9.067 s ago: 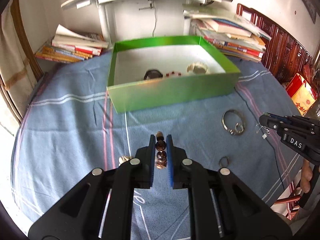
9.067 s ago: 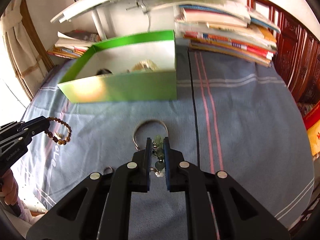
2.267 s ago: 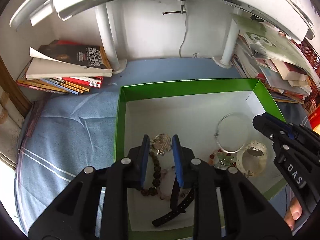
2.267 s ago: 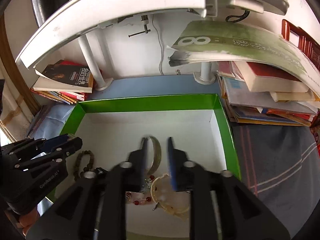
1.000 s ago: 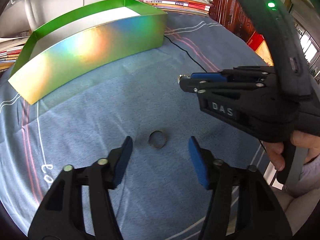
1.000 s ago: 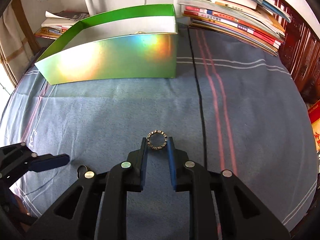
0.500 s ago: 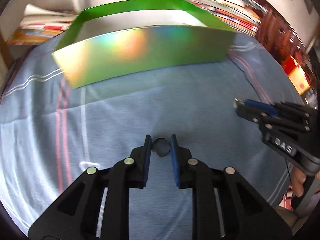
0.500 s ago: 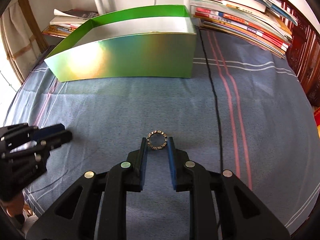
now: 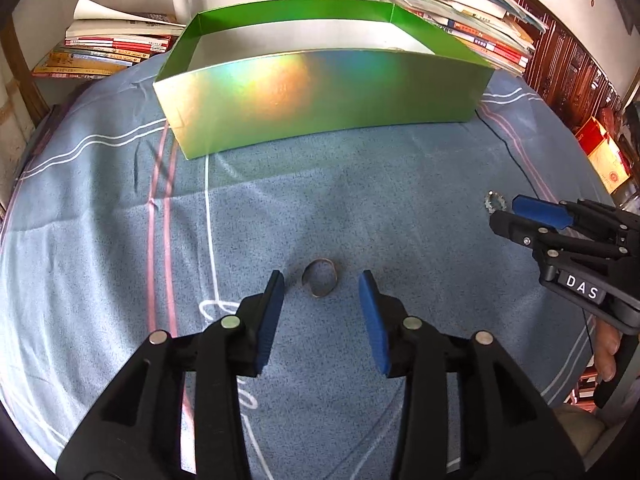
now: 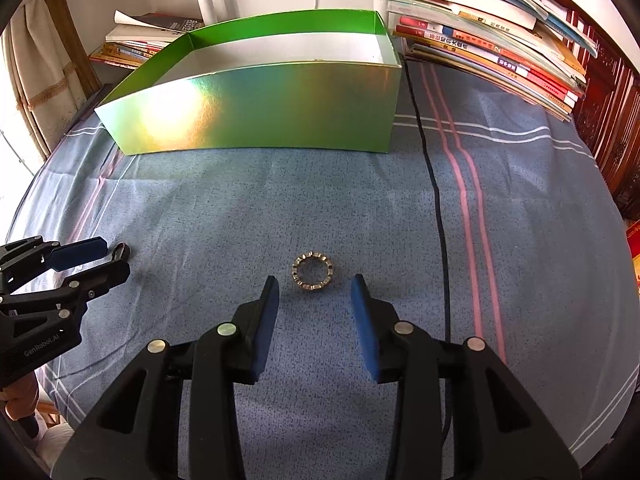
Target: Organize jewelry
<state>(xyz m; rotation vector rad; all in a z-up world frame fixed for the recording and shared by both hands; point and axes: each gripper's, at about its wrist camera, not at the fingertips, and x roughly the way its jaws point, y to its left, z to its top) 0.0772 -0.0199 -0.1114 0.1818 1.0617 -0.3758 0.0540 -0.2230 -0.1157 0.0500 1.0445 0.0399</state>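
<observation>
Two rings were left outside the green box: a plain band before my spread left gripper, a studded ring before my spread right gripper, neither gripped yet.

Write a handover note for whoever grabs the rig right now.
Left gripper: open, empty, fingers either side of the plain ring lying on the blue cloth.
Right gripper: open, empty, lined up on the studded ring, also on the cloth.
Green box stands behind both; its contents are hidden from here.
Left to do: close on each ring, lift, drop into the box.
</observation>
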